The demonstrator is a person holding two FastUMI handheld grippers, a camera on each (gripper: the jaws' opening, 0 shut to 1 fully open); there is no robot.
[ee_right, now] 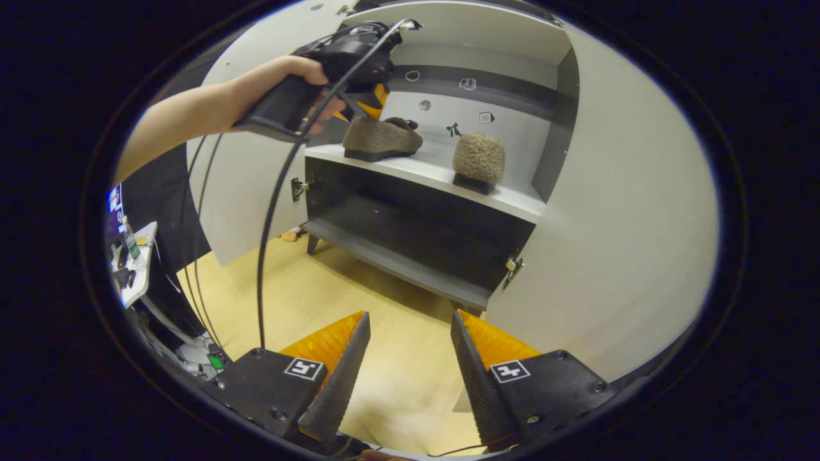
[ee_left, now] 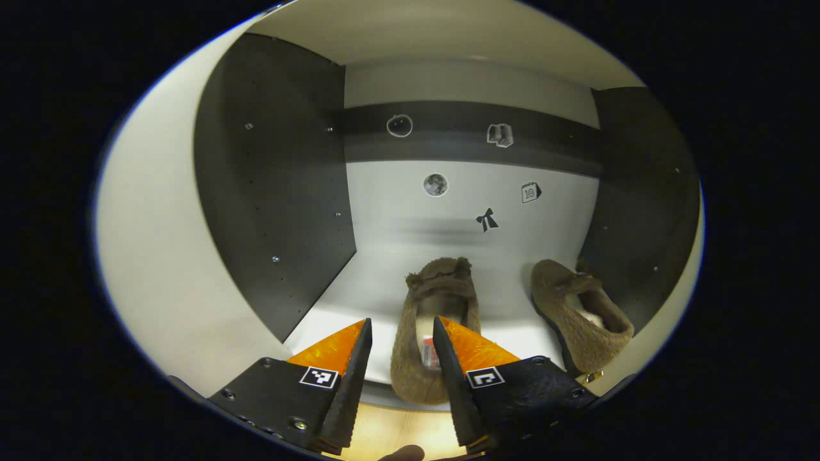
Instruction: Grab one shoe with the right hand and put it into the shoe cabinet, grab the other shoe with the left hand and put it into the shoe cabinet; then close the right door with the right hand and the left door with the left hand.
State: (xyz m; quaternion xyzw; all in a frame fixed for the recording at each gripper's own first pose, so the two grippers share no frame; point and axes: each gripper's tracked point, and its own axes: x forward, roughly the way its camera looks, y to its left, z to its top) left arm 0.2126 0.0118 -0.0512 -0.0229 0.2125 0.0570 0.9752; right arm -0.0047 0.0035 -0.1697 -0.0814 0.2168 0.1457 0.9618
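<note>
Two brown fuzzy shoes rest on the white upper shelf [ee_left: 378,269] of the shoe cabinet. One shoe [ee_left: 442,288] lies heel toward me, straight ahead of my left gripper [ee_left: 401,323], which is open with its fingertips at the shoe's heel end. The other shoe [ee_left: 580,314] sits to its right by the dark side wall. In the right gripper view, a hand holds the left gripper [ee_right: 371,105] over the heel of the first shoe [ee_right: 379,137], and the second shoe [ee_right: 478,157] stands apart on the shelf [ee_right: 512,198]. My right gripper [ee_right: 410,317] is open over the floor, holding nothing.
Both cabinet doors stand open: the left door [ee_right: 250,192] and the right door [ee_right: 615,224], which is close beside my right gripper. A dark lower shelf [ee_right: 397,262] sits beneath. Cables [ee_right: 269,211] hang from the left gripper. A cluttered desk [ee_right: 134,262] stands far left on the wooden floor [ee_right: 320,294].
</note>
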